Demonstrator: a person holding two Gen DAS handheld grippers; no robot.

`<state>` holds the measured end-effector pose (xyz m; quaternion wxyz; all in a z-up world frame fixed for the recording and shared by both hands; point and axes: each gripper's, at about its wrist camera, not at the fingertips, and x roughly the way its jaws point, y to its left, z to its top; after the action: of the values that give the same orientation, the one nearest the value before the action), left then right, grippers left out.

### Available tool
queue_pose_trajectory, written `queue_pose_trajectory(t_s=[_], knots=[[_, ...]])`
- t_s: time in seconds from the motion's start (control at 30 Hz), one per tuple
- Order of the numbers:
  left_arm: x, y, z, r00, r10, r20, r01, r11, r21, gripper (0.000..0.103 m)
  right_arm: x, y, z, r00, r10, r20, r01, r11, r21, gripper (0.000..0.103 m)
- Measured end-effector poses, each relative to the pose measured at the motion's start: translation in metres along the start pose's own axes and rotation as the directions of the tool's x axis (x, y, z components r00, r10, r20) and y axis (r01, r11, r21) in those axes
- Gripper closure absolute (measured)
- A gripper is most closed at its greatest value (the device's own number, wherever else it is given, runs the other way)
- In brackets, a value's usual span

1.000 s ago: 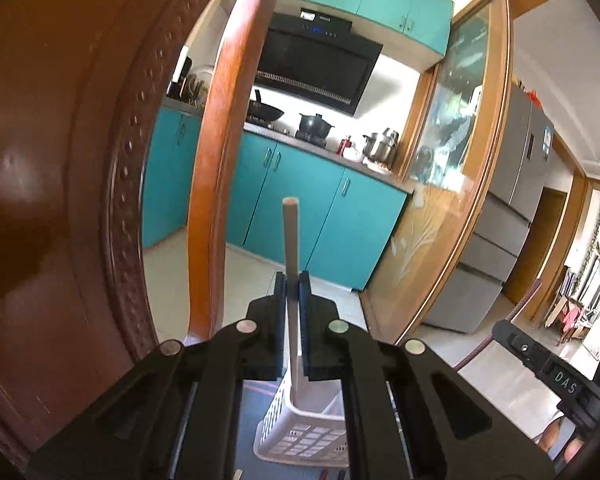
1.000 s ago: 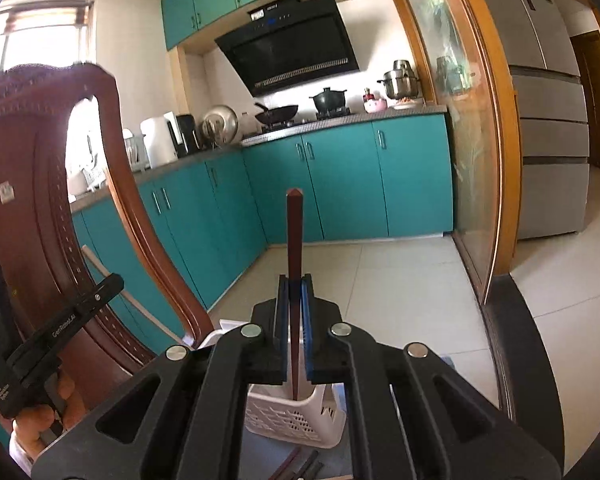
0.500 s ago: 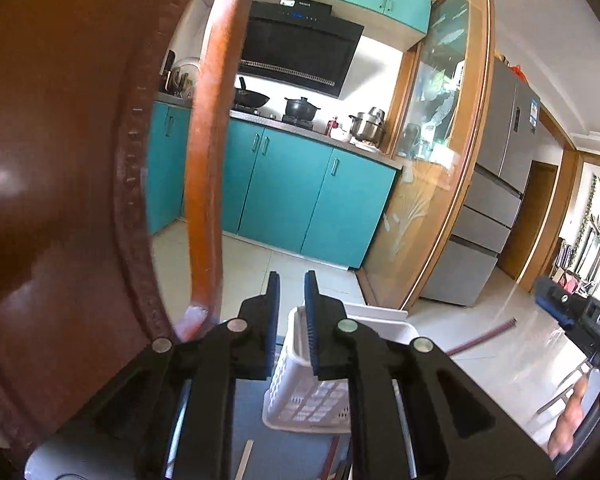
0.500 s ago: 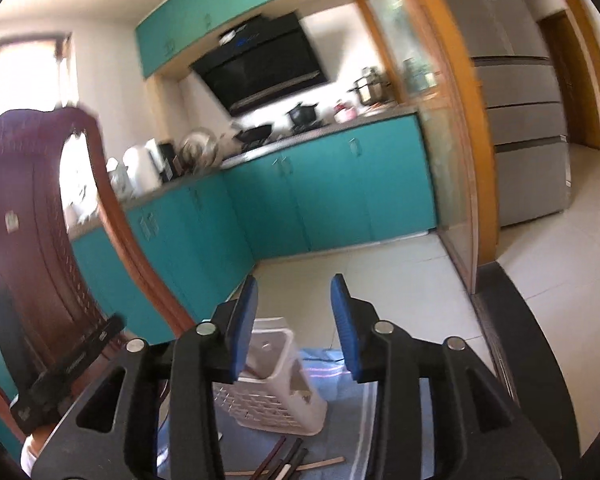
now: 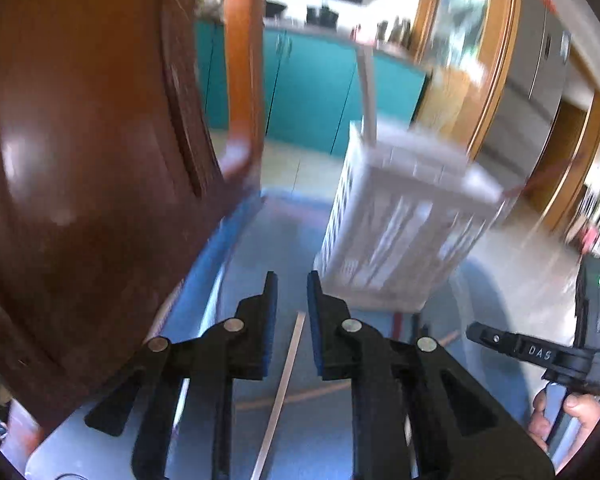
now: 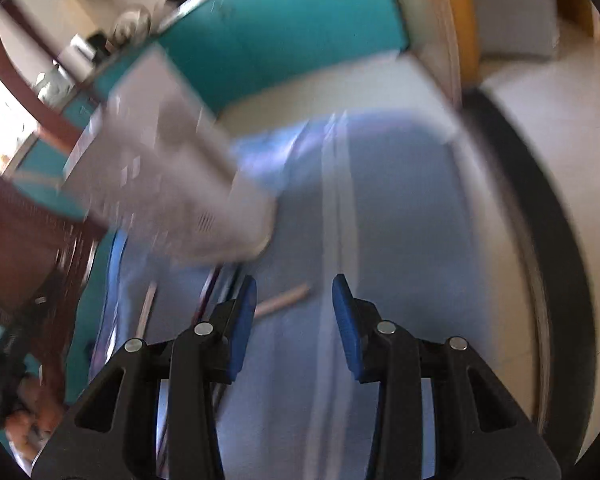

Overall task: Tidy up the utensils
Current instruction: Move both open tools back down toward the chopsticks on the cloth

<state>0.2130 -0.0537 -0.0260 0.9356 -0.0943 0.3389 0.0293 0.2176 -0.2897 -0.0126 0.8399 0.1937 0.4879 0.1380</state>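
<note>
Currently: left tongs point(image 5: 291, 280) narrowly parted, right tongs point(image 6: 294, 286) moderately parted, both empty. Loose chopsticks point(image 5: 284, 384) lie on bench point(image 5: 260, 240) before white holder basket point(image 5: 400, 216). Straddle one stick squarely, close mid-length, lift level.

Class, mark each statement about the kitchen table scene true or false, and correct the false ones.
1. The left claw holds a chopstick. False: nothing is between its pads.
2. A white basket stands on the blue table. True.
3. A pale chopstick lies on the table below the left claw. True.
4. The right claw is shut. False: its jaws stand apart, empty.
5. The cabinets behind are red. False: they are teal.
</note>
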Motion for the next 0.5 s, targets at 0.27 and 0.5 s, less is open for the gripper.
queue_pose_trajectory(t_s=[0.27, 0.5], knots=[[0.012, 0.000, -0.020, 0.996, 0.020, -0.085, -0.019, 1.000, 0.008, 0.076, 0.022, 0.011, 0.005, 0.999, -0.047, 0.019, 0.046, 0.998, 0.051, 0.063], [0.020, 0.015, -0.030, 0.985, 0.041, -0.168, -0.043, 0.999, -0.007, 0.070, 0.021, 0.010, 0.010, 0.996, -0.078, 0.030, 0.075, 0.993, 0.087, 0.063]])
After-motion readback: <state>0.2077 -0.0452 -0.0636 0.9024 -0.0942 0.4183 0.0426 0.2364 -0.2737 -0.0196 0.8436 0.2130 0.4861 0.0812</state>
